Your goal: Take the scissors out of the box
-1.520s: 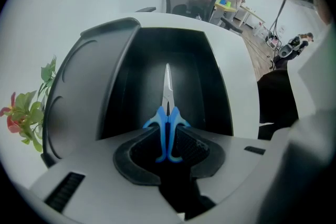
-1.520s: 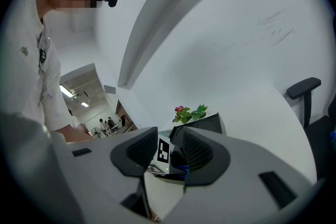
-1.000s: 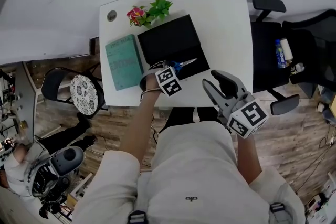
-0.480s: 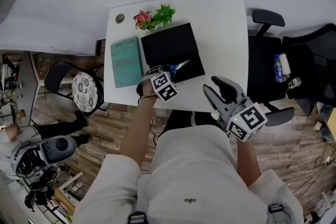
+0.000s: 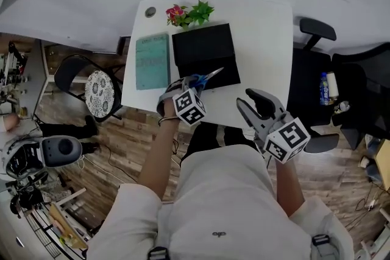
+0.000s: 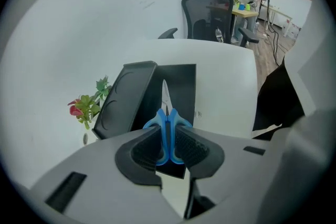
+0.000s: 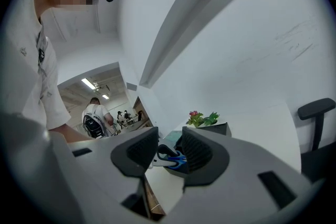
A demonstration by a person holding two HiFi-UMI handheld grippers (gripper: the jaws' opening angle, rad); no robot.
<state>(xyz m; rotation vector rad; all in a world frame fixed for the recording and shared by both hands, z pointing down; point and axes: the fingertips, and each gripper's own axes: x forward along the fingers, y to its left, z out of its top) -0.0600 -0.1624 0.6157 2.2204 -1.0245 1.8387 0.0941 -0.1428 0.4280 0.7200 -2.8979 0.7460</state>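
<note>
Blue-handled scissors (image 5: pixel 206 77) are clamped by their handles in my left gripper (image 5: pixel 186 82), held above the front edge of the open black box (image 5: pixel 204 45). Their blades point toward the box. In the left gripper view the handles (image 6: pixel 167 136) sit pressed between the pads of the left gripper (image 6: pixel 167 140), with the box (image 6: pixel 181 84) and its raised lid (image 6: pixel 123 99) beyond. My right gripper (image 5: pixel 251 99) hovers at the table's near edge, to the right. It is open with nothing between its fingers, and its jaws have just been closing a little. Past the right gripper (image 7: pixel 170 152) the scissors (image 7: pixel 176 159) show.
On the white table (image 5: pixel 262 39), a teal book (image 5: pixel 152 61) lies left of the box and a small potted flower (image 5: pixel 189 12) stands behind it. A black office chair (image 5: pixel 314 27) is at the table's right side. A round patterned stool (image 5: pixel 97 93) stands to its left.
My left gripper has risen with the scissors, lifting them from over the box toward its near edge. The right gripper has hardly shifted.
</note>
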